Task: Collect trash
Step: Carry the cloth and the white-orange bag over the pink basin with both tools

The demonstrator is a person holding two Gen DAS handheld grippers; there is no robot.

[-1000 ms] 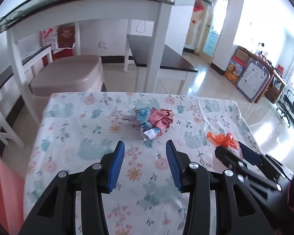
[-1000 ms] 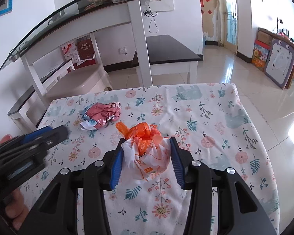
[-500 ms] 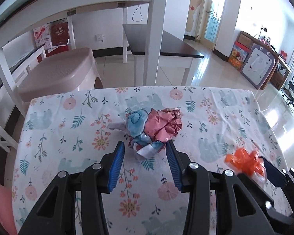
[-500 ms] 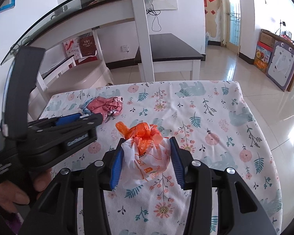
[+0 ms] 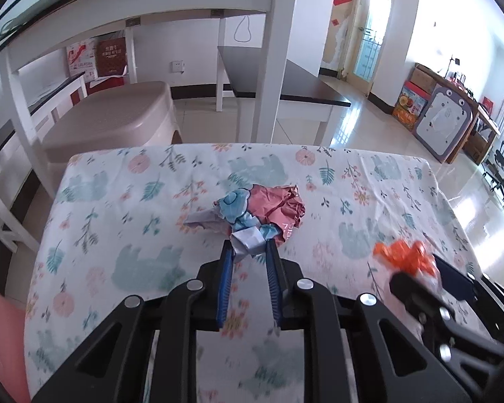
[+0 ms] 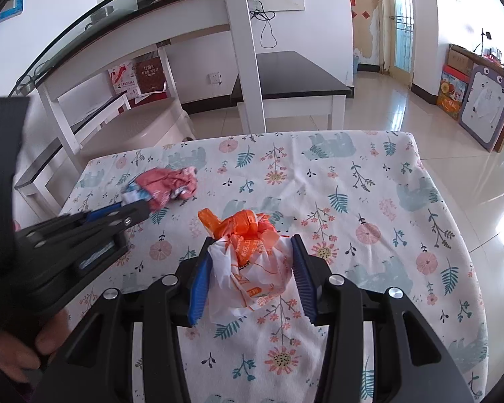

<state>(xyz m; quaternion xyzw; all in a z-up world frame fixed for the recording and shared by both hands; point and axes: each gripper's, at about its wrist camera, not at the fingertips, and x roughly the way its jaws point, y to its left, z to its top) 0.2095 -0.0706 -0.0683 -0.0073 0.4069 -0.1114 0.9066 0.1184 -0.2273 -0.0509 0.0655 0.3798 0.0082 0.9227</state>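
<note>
Left claw [image 5: 249, 252] is pinched down narrow on the near white-and-blue tip of the crumpled wrapper [image 5: 262, 213], blue pads [image 5: 225, 278] squeezing that paper corner between them. The rest of the wrapper, pink foil and light blue folds, spreads out beyond the claw on the counter [image 5: 117, 201], which wears a white cloth printed with elephants, leaves and flowers. From the right wrist view the same left claw [image 6: 141, 206] comes in from the left edge, its tip touching the wrapper [image 6: 166, 184] (a person's hand [image 6: 23, 346] grips the handle low in the corner).

Over to the right claw [image 6: 250, 255]: it is clamped on the knotted bag [image 6: 252, 265], white plastic with orange print, pressed from both sides by the blue pads [image 6: 302, 275], orange knot poking up above the fingertips. The bag sits at the near middle of the counter, well to the right of the wrapper. In the left wrist view that bag [image 5: 406, 258] shows blurred at the right, with the right claw [image 5: 426, 278] around it.

Beyond the counter's far edge: a beige plastic stool [image 5: 111, 117], a white table leg [image 5: 272, 67], a dark bench [image 6: 292, 80] and glossy tile floor [image 6: 403, 110].
</note>
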